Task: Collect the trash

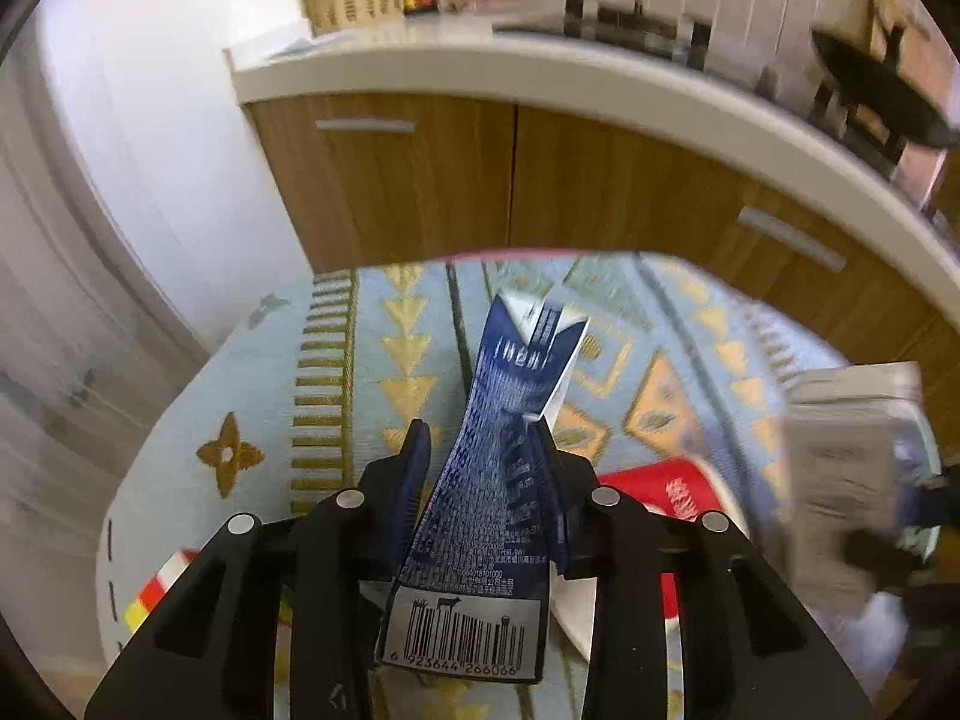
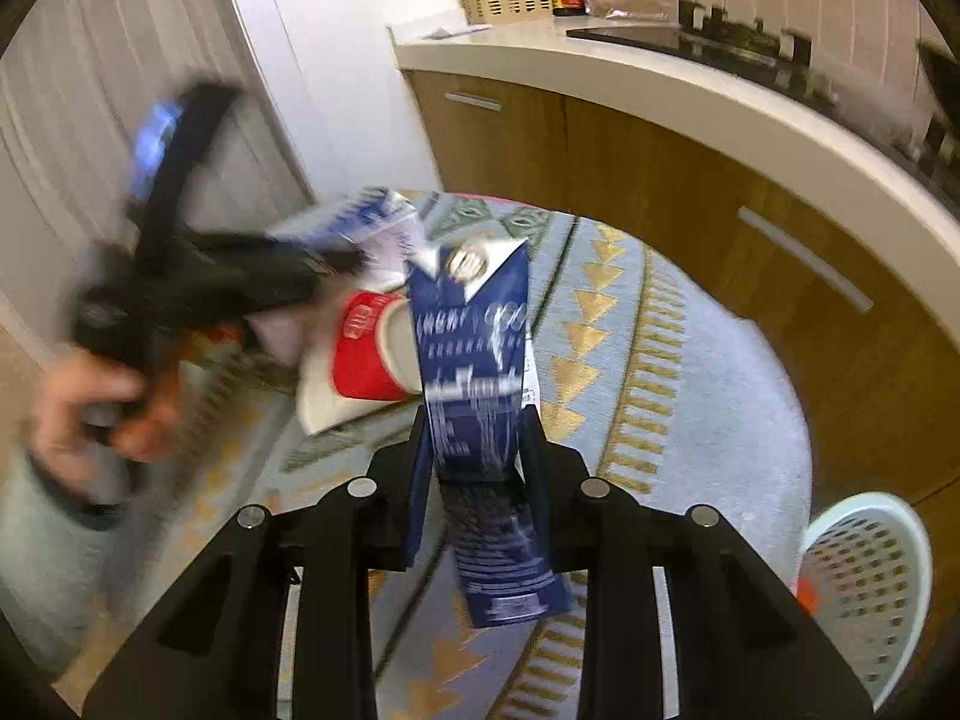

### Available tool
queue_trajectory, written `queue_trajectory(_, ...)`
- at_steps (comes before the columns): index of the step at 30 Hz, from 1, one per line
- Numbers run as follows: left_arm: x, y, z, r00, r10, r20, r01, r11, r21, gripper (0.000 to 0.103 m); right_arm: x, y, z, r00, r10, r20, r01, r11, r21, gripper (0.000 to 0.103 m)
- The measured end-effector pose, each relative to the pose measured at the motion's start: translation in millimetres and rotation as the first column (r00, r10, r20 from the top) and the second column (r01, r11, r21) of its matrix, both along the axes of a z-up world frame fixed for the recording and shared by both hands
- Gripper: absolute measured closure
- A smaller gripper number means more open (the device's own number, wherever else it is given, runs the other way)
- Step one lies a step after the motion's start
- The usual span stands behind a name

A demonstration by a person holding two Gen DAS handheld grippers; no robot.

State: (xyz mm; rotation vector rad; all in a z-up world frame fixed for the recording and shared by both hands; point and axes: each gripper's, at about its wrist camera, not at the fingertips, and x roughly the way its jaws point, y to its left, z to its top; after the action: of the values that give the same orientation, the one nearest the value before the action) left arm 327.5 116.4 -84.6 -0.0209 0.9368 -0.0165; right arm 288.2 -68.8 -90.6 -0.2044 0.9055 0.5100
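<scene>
A: Left wrist view: your left gripper (image 1: 480, 438) is clamped on one blue carton (image 1: 480, 510), held above the rug (image 1: 240, 372); one red cup (image 1: 666, 498) lies beneath.

B: Right wrist view: your right gripper (image 2: 477, 426) grips a second blue carton (image 2: 480, 390). One mesh basket (image 2: 870, 588) stands at right.

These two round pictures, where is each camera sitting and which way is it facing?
Left wrist view: on the left gripper, looking down along its fingers at a blue carton clamped between them, above a patterned rug.
Right wrist view: on the right gripper, looking down at a second blue carton; the person's left hand shows, blurred.
Shared: the rug, red cup, wooden cabinets.
</scene>
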Motion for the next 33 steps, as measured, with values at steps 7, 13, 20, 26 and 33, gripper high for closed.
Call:
queue_trajectory(7, -46.7, 9.9, 50.0, 0.99, 0.013, 0.139, -0.005, 0.998, -0.06, 0.071, -10.2, -20.6, 10.9, 0.997, -0.077, 0.02, 0.075, 0.994, 0.084, 0.078)
queue_trajectory(13, -77.5, -10.5, 88.2, 0.974, -0.042, 0.224, 0.067, 0.992, -0.105, 0.071, -33.9, -61.9, 35.5, 0.984, -0.164, 0.067, 0.152, 0.977, 0.15, 0.079)
queue_trajectory(20, -98.9, -73.1, 111.7, 0.945, -0.152, 0.288, 0.187, 0.978, -0.095, 0.071, -56.7, -121.2, 54.8, 0.957, -0.275, 0.093, 0.253, 0.947, 0.199, 0.079)
queue_trajectory(26, -103.4, -138.3, 113.9, 0.919, -0.267, 0.289, 0.295, 0.954, -0.058, 0.071, -82.2, -181.1, 67.5, 0.915, -0.385, 0.119, 0.35, 0.906, 0.24, 0.079)
queue_trajectory(33, -105.6, -220.6, 106.6, 0.875, -0.39, 0.286, 0.428, 0.9, -0.082, 0.071, -101.3, -248.3, 56.4, 0.868, -0.49, 0.085, 0.456, 0.852, 0.255, 0.078)
